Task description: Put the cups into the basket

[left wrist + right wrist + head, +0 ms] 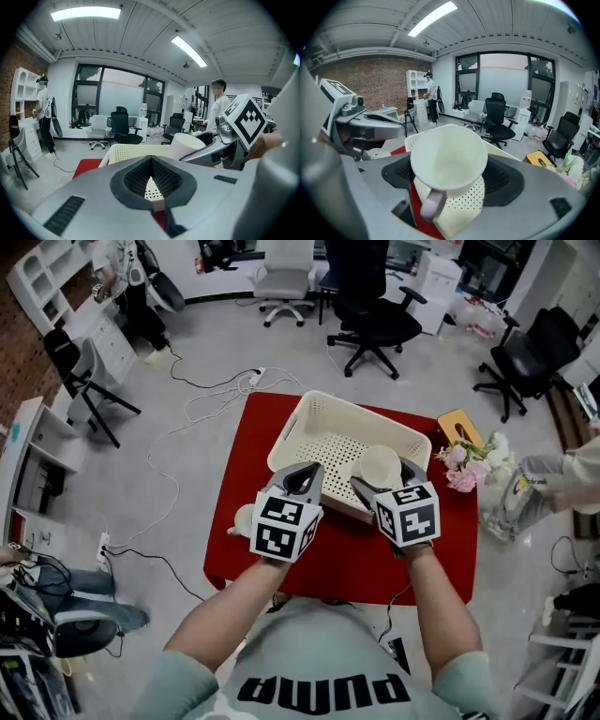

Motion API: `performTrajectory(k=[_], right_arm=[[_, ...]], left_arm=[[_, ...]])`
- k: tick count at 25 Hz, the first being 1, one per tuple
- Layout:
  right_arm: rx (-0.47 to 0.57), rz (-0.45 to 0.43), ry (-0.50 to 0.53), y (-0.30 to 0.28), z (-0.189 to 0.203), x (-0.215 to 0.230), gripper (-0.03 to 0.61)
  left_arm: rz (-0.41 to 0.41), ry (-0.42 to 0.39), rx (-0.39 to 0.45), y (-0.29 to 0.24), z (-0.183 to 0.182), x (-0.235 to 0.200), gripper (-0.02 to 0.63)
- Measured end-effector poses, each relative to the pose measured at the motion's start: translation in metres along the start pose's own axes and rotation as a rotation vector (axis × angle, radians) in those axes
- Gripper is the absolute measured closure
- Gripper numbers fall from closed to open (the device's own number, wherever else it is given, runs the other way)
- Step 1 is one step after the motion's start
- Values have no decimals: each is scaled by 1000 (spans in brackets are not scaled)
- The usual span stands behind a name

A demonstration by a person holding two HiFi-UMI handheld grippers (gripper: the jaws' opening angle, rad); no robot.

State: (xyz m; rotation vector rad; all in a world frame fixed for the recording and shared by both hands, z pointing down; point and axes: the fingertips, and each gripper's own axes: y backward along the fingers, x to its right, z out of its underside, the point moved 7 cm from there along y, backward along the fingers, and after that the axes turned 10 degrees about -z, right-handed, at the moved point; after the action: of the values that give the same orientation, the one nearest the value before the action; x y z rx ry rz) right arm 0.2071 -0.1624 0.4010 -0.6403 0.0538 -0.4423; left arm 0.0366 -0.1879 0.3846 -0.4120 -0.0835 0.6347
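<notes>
Office room with a red table (349, 563) | right tongs (384, 480) gripped a white cup (449, 159), handle down, over the near side of the cream basket (311, 412) | left tongs (304, 480) were closed and empty, just beside the basket | second cup (244, 518) stood near the table's left edge

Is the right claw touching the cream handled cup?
Touching. The right gripper view shows the cream handled cup clamped between the right claw pads.
</notes>
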Motion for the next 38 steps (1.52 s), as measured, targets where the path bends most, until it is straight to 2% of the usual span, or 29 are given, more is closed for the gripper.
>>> performTrajectory(k=[11,18,23,32,38], right_arm=[[-16,96,-86,-38,8,56,184],[-66,167,-141,-59,23,84,184],[-98,167,-121,-81,29,86,184],[-147,207,-194,-105,37,100,184],[-192,206,-229,-121,49,111,184]], left_arm=[[-17,-2,-60,-51,-5,0,611],[-13,3,-99,-67,-1,-1,611],[-6,4,-117,-78,-4,-3,611],[7,-11,-148,-111,-14,-12,611],[29,9,-186,-134,-10,-11,611]])
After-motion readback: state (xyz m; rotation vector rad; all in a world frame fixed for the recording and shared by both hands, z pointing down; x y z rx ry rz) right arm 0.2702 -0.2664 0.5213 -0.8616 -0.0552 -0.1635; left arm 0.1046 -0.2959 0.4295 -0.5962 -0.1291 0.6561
